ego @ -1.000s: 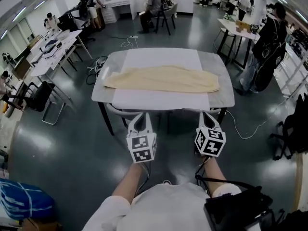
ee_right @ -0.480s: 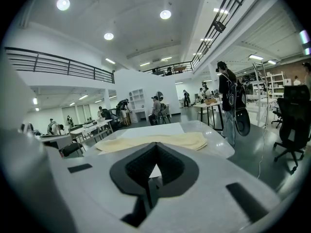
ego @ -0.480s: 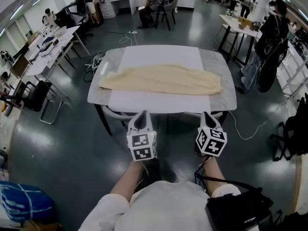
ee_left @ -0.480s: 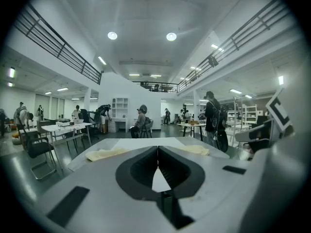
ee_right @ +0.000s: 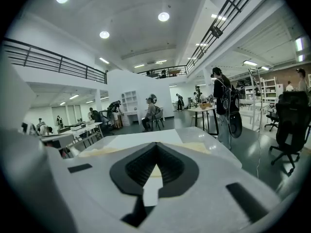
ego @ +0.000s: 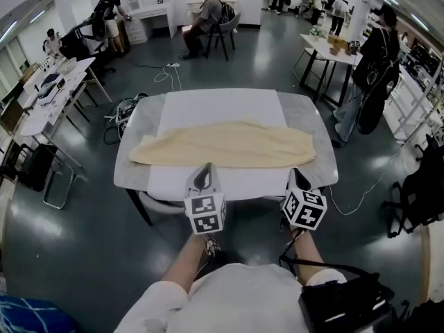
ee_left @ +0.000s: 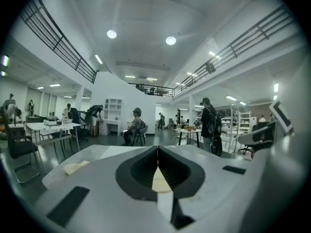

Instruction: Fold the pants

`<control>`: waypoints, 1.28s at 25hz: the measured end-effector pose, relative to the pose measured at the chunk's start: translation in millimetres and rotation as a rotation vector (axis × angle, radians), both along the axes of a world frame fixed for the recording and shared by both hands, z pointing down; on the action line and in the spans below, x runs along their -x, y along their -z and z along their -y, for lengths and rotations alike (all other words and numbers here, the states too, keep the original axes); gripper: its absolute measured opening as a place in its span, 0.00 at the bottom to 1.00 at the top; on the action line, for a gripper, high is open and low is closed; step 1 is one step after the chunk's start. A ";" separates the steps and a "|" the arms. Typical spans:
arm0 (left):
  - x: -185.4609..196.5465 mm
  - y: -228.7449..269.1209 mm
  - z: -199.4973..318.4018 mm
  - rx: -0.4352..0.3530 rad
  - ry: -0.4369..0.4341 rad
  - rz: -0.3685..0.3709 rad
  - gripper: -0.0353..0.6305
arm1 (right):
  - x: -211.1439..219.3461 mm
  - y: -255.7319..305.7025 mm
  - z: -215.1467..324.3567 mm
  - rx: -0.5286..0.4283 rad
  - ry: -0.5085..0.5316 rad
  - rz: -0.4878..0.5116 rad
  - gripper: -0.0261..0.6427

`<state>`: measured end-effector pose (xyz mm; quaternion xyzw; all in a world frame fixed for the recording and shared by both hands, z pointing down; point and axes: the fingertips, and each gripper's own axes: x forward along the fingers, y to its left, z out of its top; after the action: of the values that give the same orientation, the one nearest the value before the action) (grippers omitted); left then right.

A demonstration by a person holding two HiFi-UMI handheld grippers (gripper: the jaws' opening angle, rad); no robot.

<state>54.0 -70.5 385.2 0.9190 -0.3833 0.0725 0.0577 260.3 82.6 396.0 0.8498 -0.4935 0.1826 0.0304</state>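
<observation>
Pants (ego: 222,146) lie flat on the table (ego: 316,127), long axis running L to R, across the middle of a white sheet (ego: 218,106) that covers the table's centre. Both ends reach off the sheet onto the grey tabletop.

Left gripper (ego: 205,168) & right gripper (ego: 295,177) are held side by side at the table's near edge, tips aimed at the pants. Left tip sits just before the pants' near hem, a bit L of centre. Right tip is near the R end. Neither touches the cloth.

Left gripper view: left gripper (ee_left: 158,152) jaws together, nothing between them, a sliver of the pants (ee_left: 159,181) seen beyond in the gap below the tips. Right gripper view: right gripper (ee_right: 156,147) jaws also together & empty, the pants (ee_right: 201,147) a low band on the table past them.

Markings: only black-and-white square patterns on each marker cube (ego: 205,214). No legible text on the pants or table.

Look: pale cream-yellow, soft fabric, smooth w/ few wrinkles. R end broad & rounded, L end tapering to a narrower point.
</observation>
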 end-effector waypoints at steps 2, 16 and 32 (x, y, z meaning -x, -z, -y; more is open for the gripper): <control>-5.9 -0.5 31.5 -0.003 -0.004 0.000 0.07 | -7.1 6.0 26.8 0.006 -0.012 -0.011 0.03; -18.1 -50.0 193.4 0.102 -0.012 -0.011 0.07 | -17.3 -16.2 181.7 0.096 -0.032 -0.034 0.03; -79.3 -63.6 200.3 0.117 -0.119 0.015 0.07 | -62.9 -37.8 187.1 0.143 -0.094 -0.011 0.03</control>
<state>133.3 -270.8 448.7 0.9345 -0.3237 0.1051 0.1040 323.2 -104.5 433.9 0.8688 -0.4385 0.2140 0.0847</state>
